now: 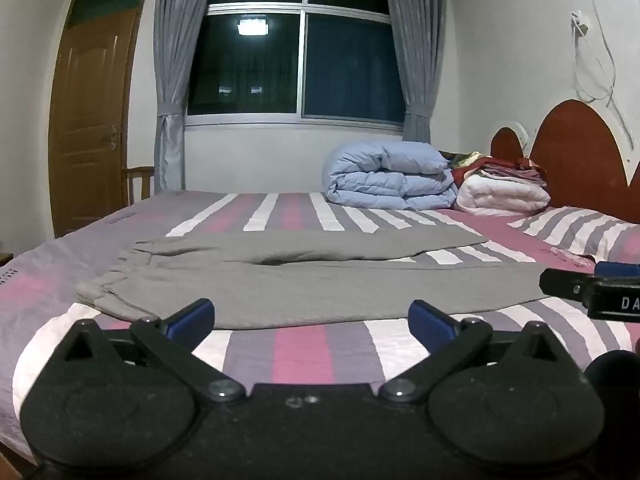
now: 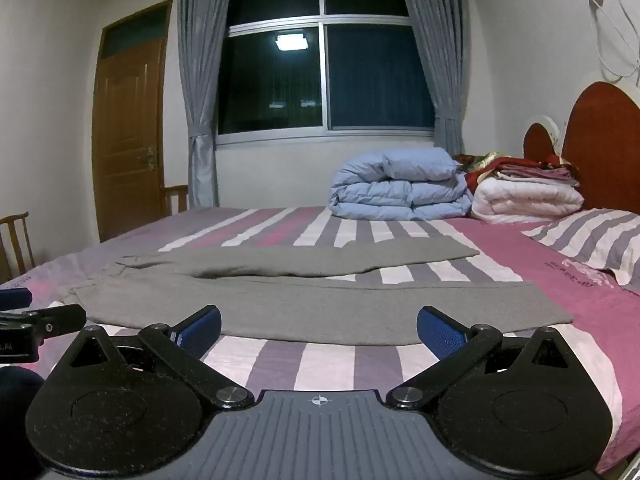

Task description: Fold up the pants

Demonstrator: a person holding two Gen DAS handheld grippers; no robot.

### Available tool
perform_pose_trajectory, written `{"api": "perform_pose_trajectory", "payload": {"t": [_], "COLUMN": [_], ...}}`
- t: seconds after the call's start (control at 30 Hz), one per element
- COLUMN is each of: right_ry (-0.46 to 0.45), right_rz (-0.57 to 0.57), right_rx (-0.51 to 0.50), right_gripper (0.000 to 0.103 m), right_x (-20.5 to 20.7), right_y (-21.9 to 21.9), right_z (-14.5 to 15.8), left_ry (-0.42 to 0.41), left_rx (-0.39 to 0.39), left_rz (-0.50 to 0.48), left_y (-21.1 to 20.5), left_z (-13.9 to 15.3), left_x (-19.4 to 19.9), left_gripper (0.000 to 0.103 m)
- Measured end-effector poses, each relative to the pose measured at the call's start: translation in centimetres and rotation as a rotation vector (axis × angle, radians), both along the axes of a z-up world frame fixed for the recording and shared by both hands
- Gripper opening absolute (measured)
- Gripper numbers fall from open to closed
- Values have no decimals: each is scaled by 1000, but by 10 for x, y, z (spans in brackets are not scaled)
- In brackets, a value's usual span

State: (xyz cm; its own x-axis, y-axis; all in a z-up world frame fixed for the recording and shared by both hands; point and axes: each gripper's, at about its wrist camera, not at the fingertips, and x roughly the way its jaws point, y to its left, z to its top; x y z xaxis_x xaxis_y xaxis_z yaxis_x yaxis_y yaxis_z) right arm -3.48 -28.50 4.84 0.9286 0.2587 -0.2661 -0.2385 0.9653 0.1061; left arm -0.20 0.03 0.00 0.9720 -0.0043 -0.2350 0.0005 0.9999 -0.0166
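Note:
Grey pants (image 1: pixel 304 284) lie spread flat across the striped bed, waistband at the left, both legs running to the right with a gap between them. In the right wrist view the same pants (image 2: pixel 320 304) stretch across the middle. My left gripper (image 1: pixel 312 322) hovers open just before the near leg's front edge, nothing between its blue pads. My right gripper (image 2: pixel 319 330) is also open at the near leg's edge, further toward the leg ends, empty. The right gripper (image 1: pixel 592 288) shows at the right edge of the left wrist view, and the left gripper (image 2: pixel 36 322) at the left edge of the right wrist view.
The bed (image 1: pixel 304 352) has a pink, grey and white striped sheet. A folded blue duvet (image 1: pixel 392 176), a white blanket pile (image 1: pixel 504 192) and a striped pillow (image 1: pixel 580 232) lie at its head by the red headboard (image 1: pixel 580 152). Wooden chairs (image 2: pixel 16 240) stand at the left.

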Motion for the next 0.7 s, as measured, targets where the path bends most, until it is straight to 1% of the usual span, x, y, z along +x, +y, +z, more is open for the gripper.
{"api": "perform_pose_trajectory", "payload": {"t": [0.03,0.23,0.27,0.33,0.57,0.7], "right_ry": [2,0,9,8,9,10], "right_rz": [-1,-4,-6,-9,-9,-9], "right_rx": [0,-2,22,26,21,21], "right_gripper": [103,103,103,103,103,103], "right_x": [0,-2,1,0,-3,1], "right_y": [0,7,-3,-2,-4,-2], "right_z": [0,0,0,0,2,-2], "left_ry": [27,22,22,27,31,32], "left_rx": [6,9,8,16,22,24], "left_rz": [-2,-10,-11,-13,-14,-16], "left_y": [0,1,2,0,-1,-2], "left_z": [0,0,1,-2,-1,-2], "left_x": [1,-3,-4,2,3,3], "left_gripper": [97,97,97,97,97,97]}}
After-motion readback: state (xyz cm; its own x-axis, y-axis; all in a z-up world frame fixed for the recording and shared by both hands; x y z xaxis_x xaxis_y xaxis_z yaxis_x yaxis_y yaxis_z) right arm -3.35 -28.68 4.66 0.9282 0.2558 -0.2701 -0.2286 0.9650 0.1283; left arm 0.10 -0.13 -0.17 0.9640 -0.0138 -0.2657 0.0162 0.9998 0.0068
